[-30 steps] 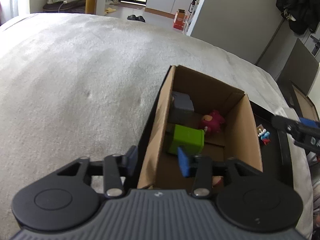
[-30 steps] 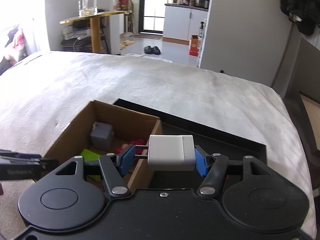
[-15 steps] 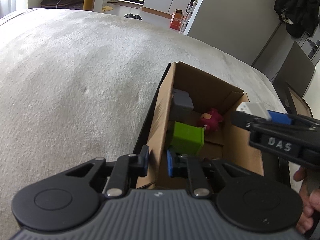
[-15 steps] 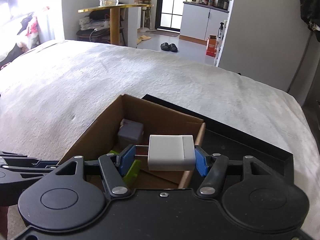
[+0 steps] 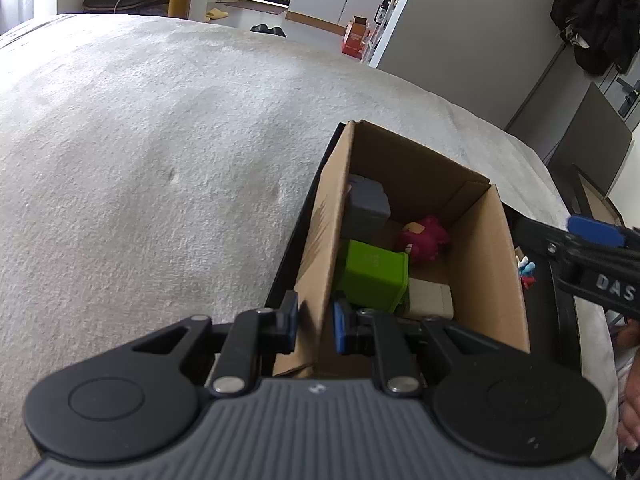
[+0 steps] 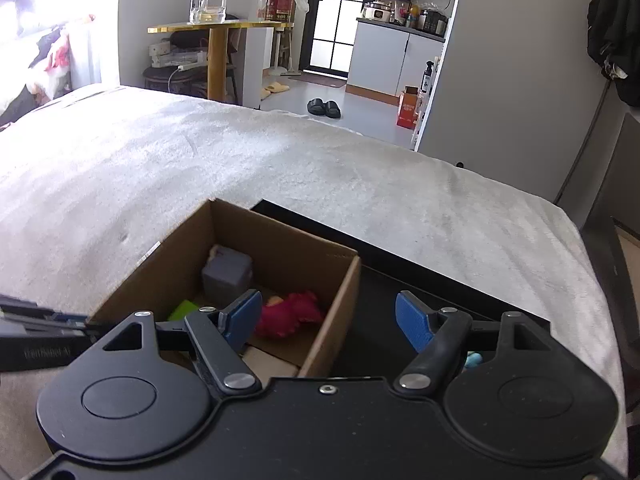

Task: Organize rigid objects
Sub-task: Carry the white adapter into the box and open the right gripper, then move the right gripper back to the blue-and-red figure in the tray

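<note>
An open cardboard box (image 5: pixel 496 264) (image 6: pixel 340 280) sits on a black tray (image 6: pixel 440 280) on the bed. Inside lie a grey cube (image 5: pixel 366 210) (image 6: pixel 226 276), a green block (image 5: pixel 374 276) (image 6: pixel 182 310), a magenta plush toy (image 5: pixel 422 238) (image 6: pixel 290 314) and a white block (image 5: pixel 430 300). My left gripper (image 5: pixel 315 322) is shut on the box's left wall (image 5: pixel 320 264). My right gripper (image 6: pixel 328 320) is open and empty above the box's right wall; it shows in the left wrist view (image 5: pixel 592 248).
A small blue and red figure (image 5: pixel 526 272) (image 6: pixel 474 359) lies on the tray right of the box. The grey bed cover (image 5: pixel 160 160) spreads left and beyond. The bed's far edge drops to the floor with slippers (image 6: pixel 324 108).
My right gripper opened and let go of the white block, which now lies in the box. My left gripper closed on the box's left wall.
</note>
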Motion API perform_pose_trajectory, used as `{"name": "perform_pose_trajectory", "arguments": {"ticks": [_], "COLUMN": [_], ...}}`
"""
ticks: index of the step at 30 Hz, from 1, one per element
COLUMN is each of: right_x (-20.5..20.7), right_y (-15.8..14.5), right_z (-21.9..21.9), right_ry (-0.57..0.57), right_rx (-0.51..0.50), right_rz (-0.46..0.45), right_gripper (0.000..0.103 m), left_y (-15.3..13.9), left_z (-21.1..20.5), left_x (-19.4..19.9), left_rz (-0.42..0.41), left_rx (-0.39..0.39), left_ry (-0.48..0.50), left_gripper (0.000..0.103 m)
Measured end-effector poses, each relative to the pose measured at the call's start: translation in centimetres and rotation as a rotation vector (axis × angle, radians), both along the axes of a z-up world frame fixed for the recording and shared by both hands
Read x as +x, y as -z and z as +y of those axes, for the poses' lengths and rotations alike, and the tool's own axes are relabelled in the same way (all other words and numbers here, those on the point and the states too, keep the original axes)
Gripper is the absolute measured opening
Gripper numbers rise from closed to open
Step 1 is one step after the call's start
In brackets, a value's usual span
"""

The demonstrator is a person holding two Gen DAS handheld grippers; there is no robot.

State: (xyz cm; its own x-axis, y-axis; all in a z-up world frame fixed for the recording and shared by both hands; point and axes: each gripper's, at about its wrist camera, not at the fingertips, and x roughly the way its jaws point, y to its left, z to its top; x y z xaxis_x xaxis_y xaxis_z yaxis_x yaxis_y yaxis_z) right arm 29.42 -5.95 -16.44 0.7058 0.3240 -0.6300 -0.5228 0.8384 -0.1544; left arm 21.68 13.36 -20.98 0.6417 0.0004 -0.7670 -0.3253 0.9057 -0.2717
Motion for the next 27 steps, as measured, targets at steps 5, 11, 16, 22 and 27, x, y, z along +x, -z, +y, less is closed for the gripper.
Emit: {"name": "perform_pose_trajectory", "arguments": {"ticks": [5, 11, 16, 22, 27], "right_x": [-0.4, -0.4, -0.3, 0.2, 1.4], "right_y": [0.0, -0.6, -0.6, -0.7, -0.1], "right_z": [-1.4, -2.6, -3.7, -4.7, -6.4], "right_ry": [-0.028, -0.089, -0.139, -0.182, -0.159], "right_rx": [-0.023, -0.046, -0.064, -0.055, 0.007], "right_rz": [0.008, 0.006, 0.004, -0.018, -0.003], "right_gripper": [0.073, 0.073, 0.073, 0.073, 0.073], "left_y": [-0.4, -1.3, -2.2, -2.9, -3.5], "left_z": [-0.2, -1.0, -2.0, -3.1, -4.3], "left_x": [0.0, 0.1, 0.2, 0.6, 1.2], "left_rz": [0.0, -0.007, -0.013, 0.005, 0.028], "left_rx": [0.022, 0.057, 0.1, 0.149, 0.213], "left_ry": [-0.009, -0.011, -0.012, -0.026, -0.034], "left_gripper": [0.017, 0.017, 0.017, 0.017, 0.022]}}
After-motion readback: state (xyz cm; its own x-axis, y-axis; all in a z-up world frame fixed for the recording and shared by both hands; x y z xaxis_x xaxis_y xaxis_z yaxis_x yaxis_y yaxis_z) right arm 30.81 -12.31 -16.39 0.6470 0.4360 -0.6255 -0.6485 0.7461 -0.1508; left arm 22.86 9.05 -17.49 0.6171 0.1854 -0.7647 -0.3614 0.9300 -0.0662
